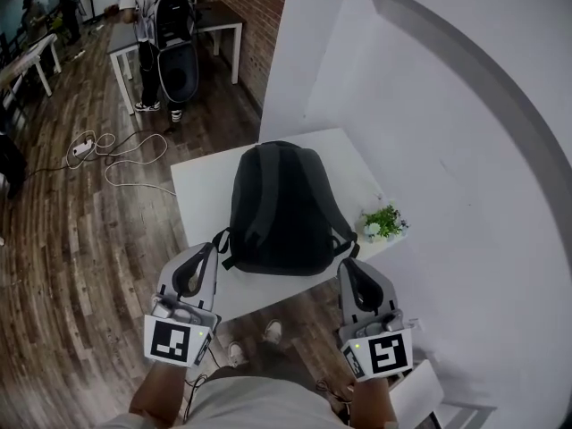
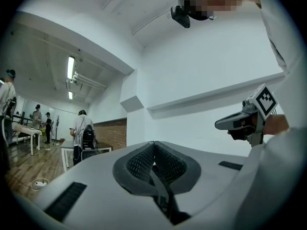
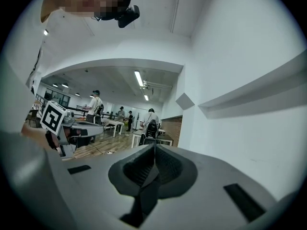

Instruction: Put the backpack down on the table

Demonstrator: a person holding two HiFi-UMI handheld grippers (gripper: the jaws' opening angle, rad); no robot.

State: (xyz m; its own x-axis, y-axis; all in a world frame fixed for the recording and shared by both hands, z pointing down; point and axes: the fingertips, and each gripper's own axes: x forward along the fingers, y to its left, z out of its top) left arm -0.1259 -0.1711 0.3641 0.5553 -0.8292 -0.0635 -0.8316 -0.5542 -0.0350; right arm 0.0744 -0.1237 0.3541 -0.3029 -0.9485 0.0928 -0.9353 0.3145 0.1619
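While the dark grey fabric backpack (image 1: pixel 281 208) is lying flat on the white square desk (image 1: pixel 201 186), left gripper (image 1: pixel 213 248) and right gripper (image 1: pixel 345 264) hovering by the desk's near edge, both pairs of fingers (image 2: pixel 139 162) pressing fully together, gripping nothing.

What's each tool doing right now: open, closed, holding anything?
Left tool: closed on a dark strap of the backpack.
Right tool: closed on another dark strap.
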